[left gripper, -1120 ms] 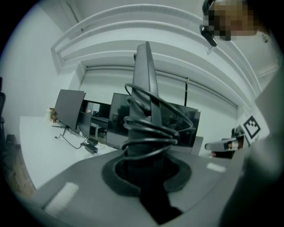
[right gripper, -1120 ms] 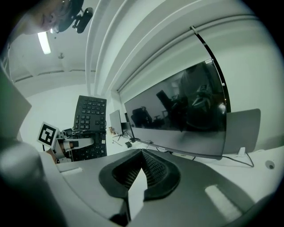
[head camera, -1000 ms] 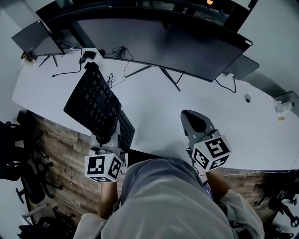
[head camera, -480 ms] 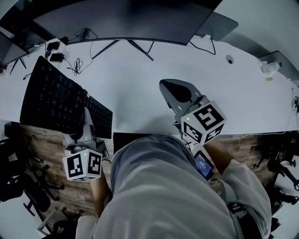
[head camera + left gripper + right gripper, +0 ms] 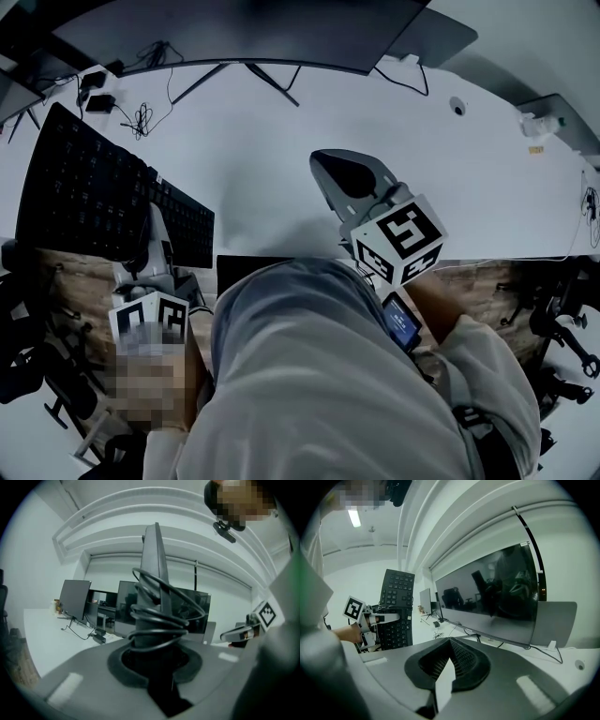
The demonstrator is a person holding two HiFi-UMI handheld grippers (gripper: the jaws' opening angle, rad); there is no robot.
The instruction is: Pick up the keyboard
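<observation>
Head view: keyboard [image 5: 89, 192], clamped in the left claw [image 5: 150, 239], has swung further left, clear of the surface [image 5: 281, 141]

Left gripper view: jaws grip the keyboard edge, cable [image 5: 164, 616] coiled round it

Right gripper view: right claw [image 5: 449, 641] closed, empty; lift judged achieved

In front of the monitor [image 5: 234, 33] the bench [image 5: 253, 159] lies bare from the stand legs [image 5: 267, 78] out to its near edge, and the right tongs [image 5: 337, 169] hover over that open stretch. Toward the monitor's left end, loose cables [image 5: 141, 117] and the raised keyboard [image 5: 80, 192], clamped in the left tongs [image 5: 141, 242], crowd the way.
</observation>
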